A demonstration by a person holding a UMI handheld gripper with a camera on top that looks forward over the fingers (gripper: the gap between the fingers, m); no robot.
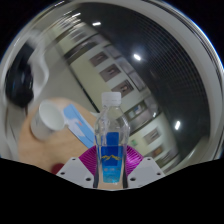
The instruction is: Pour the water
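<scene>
My gripper (111,165) is shut on a clear plastic water bottle (111,135) with a blue label and a white cap. Both purple pads (88,160) press on its lower body. The bottle stands upright between the fingers, lifted high, with the ceiling behind it. A white paper cup (45,122) with a blue band sits lower and beyond the left finger, on a light wooden table (72,140).
The view is tilted upward toward a ceiling with long light panels (120,60). A dark blurred shape (25,75) shows beyond the cup. A blue-and-white item (78,122) lies on the table between the cup and the bottle.
</scene>
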